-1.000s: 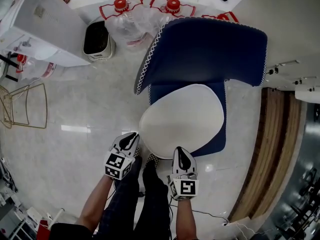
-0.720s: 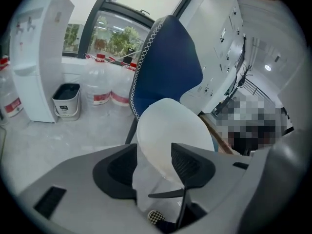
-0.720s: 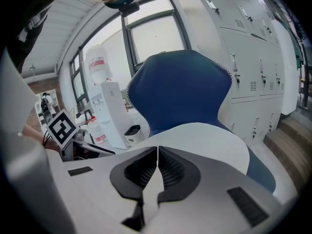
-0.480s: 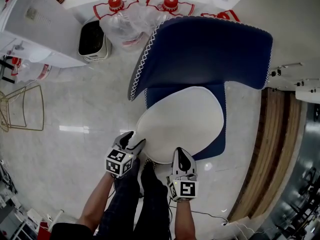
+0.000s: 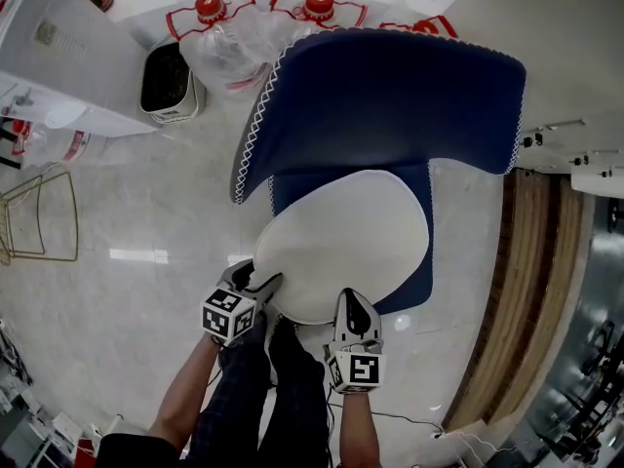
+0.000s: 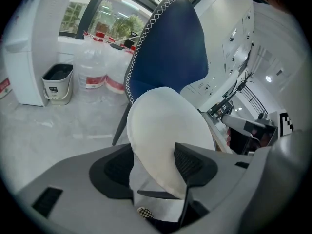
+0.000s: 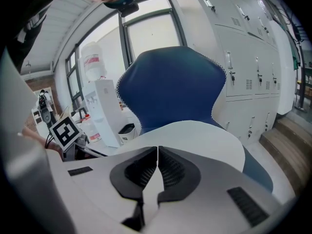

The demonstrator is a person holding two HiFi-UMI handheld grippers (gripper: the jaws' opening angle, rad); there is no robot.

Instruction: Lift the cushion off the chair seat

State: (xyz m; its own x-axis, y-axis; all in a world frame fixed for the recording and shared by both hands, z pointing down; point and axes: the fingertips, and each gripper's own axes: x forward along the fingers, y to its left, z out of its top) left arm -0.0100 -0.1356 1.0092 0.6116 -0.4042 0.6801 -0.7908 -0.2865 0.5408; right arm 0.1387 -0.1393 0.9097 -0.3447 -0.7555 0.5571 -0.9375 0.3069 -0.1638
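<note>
Just opened and lowered, your left gripper (image 5: 263, 283) straddles the rim of the cushion (image 5: 341, 232), likely soft and light, so pinch deep there; your right gripper (image 5: 355, 298) is clenched, empty.

A small cream bin (image 5: 164, 81) stands just beside two red-capped water jugs (image 5: 229, 45) on the pale glossy floor (image 5: 146, 300), well apart from a gold wire rack (image 5: 74, 213).

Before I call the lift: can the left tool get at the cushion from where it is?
Probably yes. The left tool, its jaws just opened, already straddles the near edge of the cushion; nothing is in the way.
</note>
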